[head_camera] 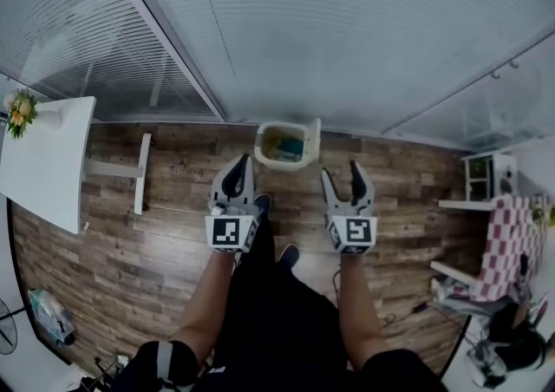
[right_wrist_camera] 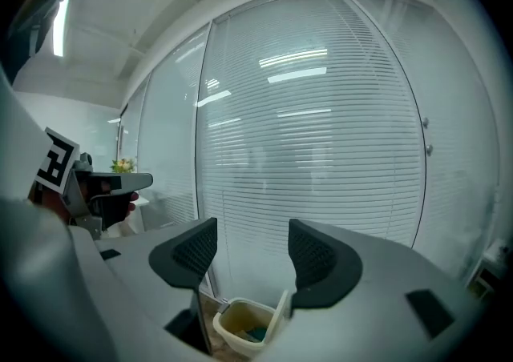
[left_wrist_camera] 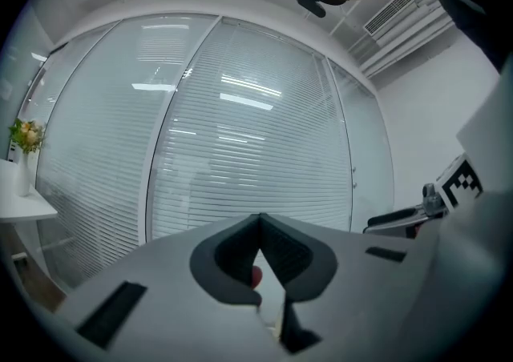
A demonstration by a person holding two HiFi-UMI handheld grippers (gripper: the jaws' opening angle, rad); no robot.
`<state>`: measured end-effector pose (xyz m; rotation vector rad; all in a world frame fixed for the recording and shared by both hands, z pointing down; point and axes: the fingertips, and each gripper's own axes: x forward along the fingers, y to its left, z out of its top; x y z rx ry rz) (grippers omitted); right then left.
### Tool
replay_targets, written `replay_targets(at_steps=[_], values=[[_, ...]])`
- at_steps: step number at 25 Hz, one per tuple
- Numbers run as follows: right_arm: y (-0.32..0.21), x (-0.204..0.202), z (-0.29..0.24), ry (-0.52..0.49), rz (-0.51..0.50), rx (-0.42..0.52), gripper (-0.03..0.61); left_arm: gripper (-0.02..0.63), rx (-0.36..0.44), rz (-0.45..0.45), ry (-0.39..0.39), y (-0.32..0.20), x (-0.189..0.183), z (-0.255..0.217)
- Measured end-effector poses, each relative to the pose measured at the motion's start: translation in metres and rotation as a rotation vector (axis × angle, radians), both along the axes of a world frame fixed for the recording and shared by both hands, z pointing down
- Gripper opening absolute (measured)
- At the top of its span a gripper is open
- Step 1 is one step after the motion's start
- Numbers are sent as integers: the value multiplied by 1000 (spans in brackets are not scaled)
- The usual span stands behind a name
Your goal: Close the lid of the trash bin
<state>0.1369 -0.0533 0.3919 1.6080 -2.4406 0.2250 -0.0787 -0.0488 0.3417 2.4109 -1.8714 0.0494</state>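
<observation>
1. Nothing is done yet: the trash bin (head_camera: 270,159) sits at upper centre of the head view, by the glass wall (head_camera: 347,35). Its lid (head_camera: 313,139) stands upright on its right side.
2. Our left gripper (head_camera: 242,165) has its jaws together, tip to tip, holding nothing. Our right gripper (head_camera: 342,175) is spread wide and empty.
3. Both are apart from the bin. We judge that reaching the lid and tipping it down remains.
</observation>
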Motion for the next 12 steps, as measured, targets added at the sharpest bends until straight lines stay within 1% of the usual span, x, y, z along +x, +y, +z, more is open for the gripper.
replay_targets(at_steps=[3,6,9,12], values=[[-16,2,22,29,2,-37,265,8,-8,8,-2,-16,-6,22],[-20,7,42,25,11,-92,265,8,-40,21,24,-20,-3,42],[-19,6,53,24,-3,-106,265,8,-64,20,21,-17,-1,53],[-27,6,75,27,-3,-139,265,8,-76,-1,50,-22,0,59]])
